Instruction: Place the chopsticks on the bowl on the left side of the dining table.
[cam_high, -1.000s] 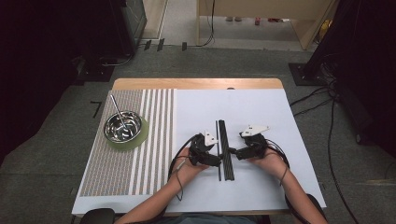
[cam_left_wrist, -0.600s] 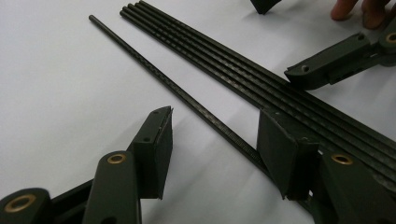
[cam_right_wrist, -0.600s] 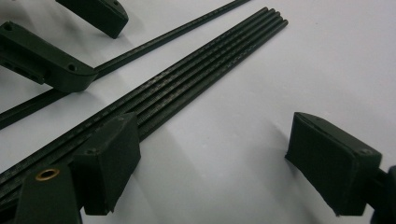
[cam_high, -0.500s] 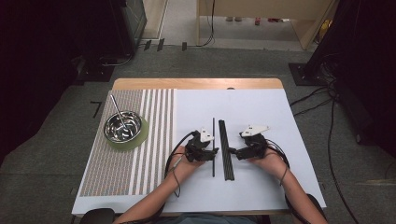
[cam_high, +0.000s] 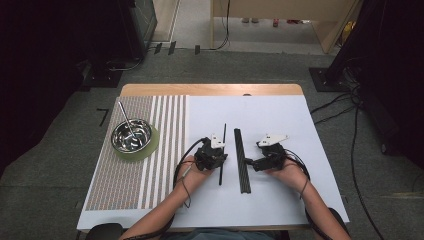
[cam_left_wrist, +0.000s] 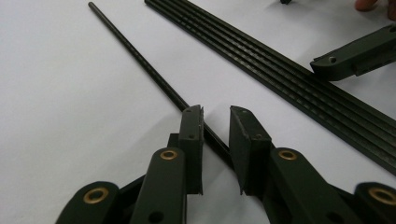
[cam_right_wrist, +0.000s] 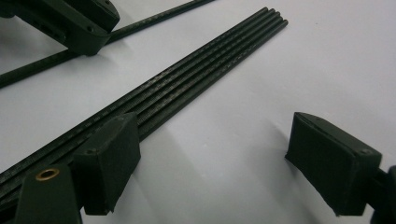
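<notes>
A single thin black rod (cam_high: 221, 155) lies on the white sheet, apart from a bundle of several black rods (cam_high: 241, 160) to its right. My left gripper (cam_high: 218, 158) sits over the single rod. In the left gripper view, that gripper (cam_left_wrist: 215, 114) has a narrow gap between its jaws and the rod (cam_left_wrist: 140, 53) runs slantwise through it, not clamped. My right gripper (cam_high: 251, 163) is at the bundle's right side. In the right gripper view it (cam_right_wrist: 212, 121) stands wide open, one jaw against the bundle (cam_right_wrist: 196, 70) and nothing between the pads.
A steel bowl (cam_high: 131, 136) with a metal stick leaning in it sits on a green round mat over a striped placemat (cam_high: 150, 165) at the left. The white sheet (cam_high: 280, 120) covers the rest of the wooden table. Cables trail from both grippers.
The single rod has come away from the bundle and slid left along with my left gripper. The right gripper and the bundle have stayed put.
</notes>
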